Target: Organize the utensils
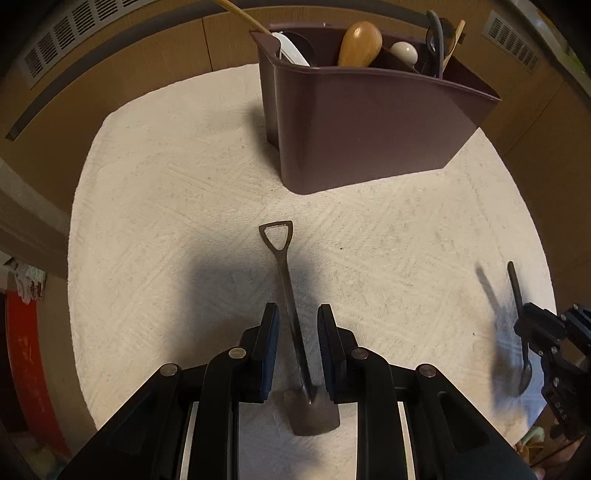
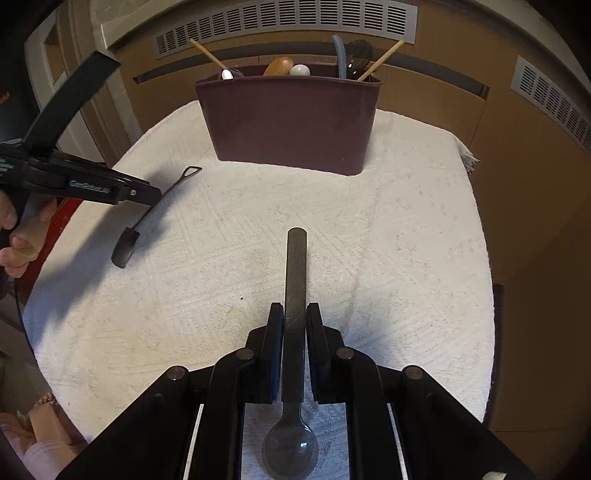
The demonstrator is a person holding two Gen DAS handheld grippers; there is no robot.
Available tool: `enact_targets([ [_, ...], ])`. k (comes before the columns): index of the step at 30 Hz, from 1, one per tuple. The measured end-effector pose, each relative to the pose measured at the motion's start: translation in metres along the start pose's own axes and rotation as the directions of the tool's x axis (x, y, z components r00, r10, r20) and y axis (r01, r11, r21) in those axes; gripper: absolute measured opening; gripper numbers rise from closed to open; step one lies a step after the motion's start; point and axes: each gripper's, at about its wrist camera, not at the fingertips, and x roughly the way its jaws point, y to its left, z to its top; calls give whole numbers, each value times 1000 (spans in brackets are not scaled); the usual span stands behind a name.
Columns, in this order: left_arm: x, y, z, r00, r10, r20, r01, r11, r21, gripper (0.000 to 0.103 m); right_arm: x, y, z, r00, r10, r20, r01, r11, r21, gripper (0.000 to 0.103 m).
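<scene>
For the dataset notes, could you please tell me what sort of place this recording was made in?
Probably a home, not a lab: a small table under a white textured cloth, a brown utensil caddy holding wooden and metal utensils, and slotted heater vents along the wall behind.

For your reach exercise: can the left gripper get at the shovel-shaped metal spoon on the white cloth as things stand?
Probably yes. The left gripper already straddles the shovel-shaped metal spoon on the white cloth, pads apart, nothing between.
</scene>
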Motion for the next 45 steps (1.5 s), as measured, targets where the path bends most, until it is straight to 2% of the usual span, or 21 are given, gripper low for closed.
enact_targets([
  [3,12,2,4,1000,-26,-17,25,998,-63,21,-6,-2,2,1000,15,25,-15,1000,17,11],
  [5,13,0,0,999,-9,31,11,998,-68,21,-11,-5,4,998,25,53,-27,999,36,11],
  [7,10,-4,-7,997,14,77,-10,999,-51,8,-14,-8,7,997,34,73,-38,998,60,11],
  [11,-7,-2,-34,982,-26,184,42,996,-84,6,-23,-13,10,992,47,115,-59,992,107,11],
  [14,-34,6,-61,948,-71,310,118,984,-133,6,-34,-16,10,985,61,162,-84,987,138,11],
  [16,-57,11,-77,905,-106,411,193,965,-176,5,-41,-17,10,979,62,192,-93,983,156,11],
  [19,-84,12,-93,845,-111,524,241,952,-187,5,-48,-16,12,973,50,225,-89,982,165,11],
  [21,-97,10,-98,823,-108,557,242,955,-172,5,-52,-12,16,969,41,242,-80,985,153,11],
  [23,-104,10,-86,818,-113,564,235,961,-148,5,-56,-7,18,967,32,252,-69,988,140,11],
  [26,-102,9,-79,826,-113,552,232,961,-151,5,-59,-2,21,964,20,266,-54,991,121,10],
  [29,-83,23,-71,880,-104,463,222,953,-208,7,-58,-1,21,967,14,255,-44,993,112,10],
  [30,-78,26,-72,893,-99,439,218,949,-229,8,-57,-2,20,967,10,253,-39,993,111,10],
  [31,-68,30,-69,918,-96,384,202,948,-247,8,-57,-2,19,967,5,254,-34,993,112,10],
  [33,-55,32,-75,939,-102,327,195,944,-266,14,-57,-4,19,967,4,254,-35,992,118,10],
  [34,-47,31,-77,945,-109,308,199,940,-278,17,-57,-5,19,967,1,255,-33,992,122,10],
  [36,-34,27,-79,953,-120,279,203,935,-292,34,-55,-7,19,966,-1,257,-33,991,127,11],
  [40,-11,15,-66,978,-57,200,114,951,-286,37,-56,-5,18,965,5,261,-38,992,122,11],
  [41,-6,12,-60,980,-37,197,89,960,-264,36,-57,-3,18,965,5,263,-37,992,119,11],
  [43,-2,3,-48,981,16,193,24,978,-205,28,-58,-1,17,964,-4,267,-27,993,112,11],
  [44,0,-1,-45,978,46,204,-9,984,-177,11,-59,-1,16,963,-6,269,-24,994,109,11],
  [45,1,-3,-43,975,56,214,-23,988,-155,10,-59,-1,16,963,-7,270,-23,994,107,11],
])
